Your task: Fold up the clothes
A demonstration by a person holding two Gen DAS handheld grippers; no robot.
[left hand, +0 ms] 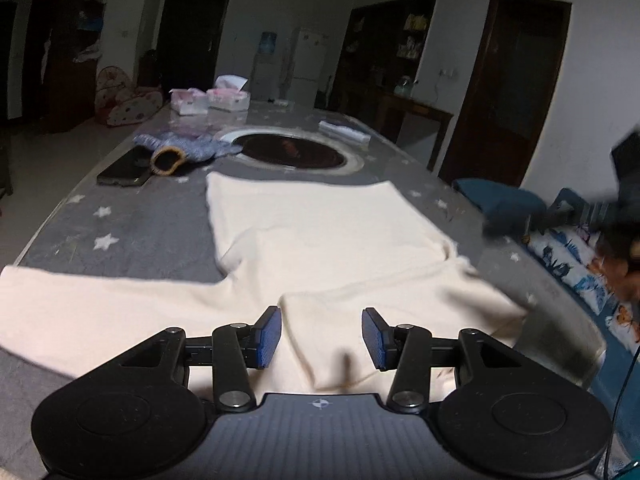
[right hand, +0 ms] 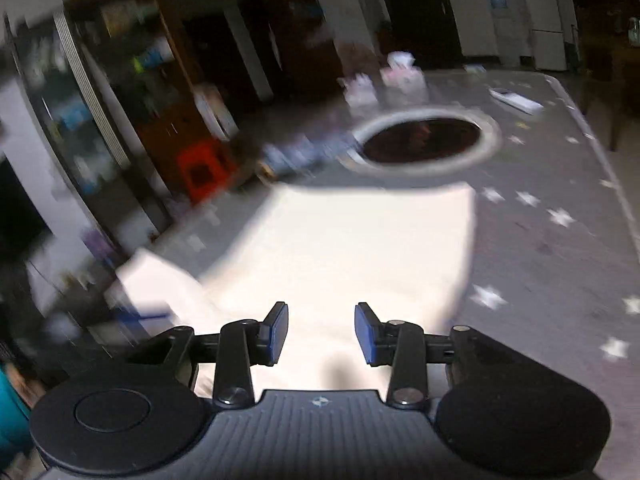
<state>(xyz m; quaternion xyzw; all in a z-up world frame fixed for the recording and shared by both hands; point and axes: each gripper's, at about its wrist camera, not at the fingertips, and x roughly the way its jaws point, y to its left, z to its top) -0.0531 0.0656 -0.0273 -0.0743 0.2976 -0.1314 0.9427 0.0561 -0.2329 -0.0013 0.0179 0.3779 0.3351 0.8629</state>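
A cream garment point(left hand: 316, 236) lies spread flat on the grey star-patterned table cover point(left hand: 132, 224). One sleeve stretches to the left, and a folded part lies near the front right. My left gripper point(left hand: 322, 338) is open and empty, its blue pads just above the garment's near edge. In the right wrist view the same cream garment point(right hand: 352, 248) fills the middle. My right gripper point(right hand: 321, 332) is open and empty above its near edge. That view is motion-blurred.
A round dark inset with a white ring point(left hand: 294, 152) sits in the table centre. A blue knit garment point(left hand: 188, 148) and a dark phone point(left hand: 124, 170) lie at the far left. White boxes point(left hand: 210, 100) stand at the back. A patterned cloth point(left hand: 576, 260) lies past the table's right edge.
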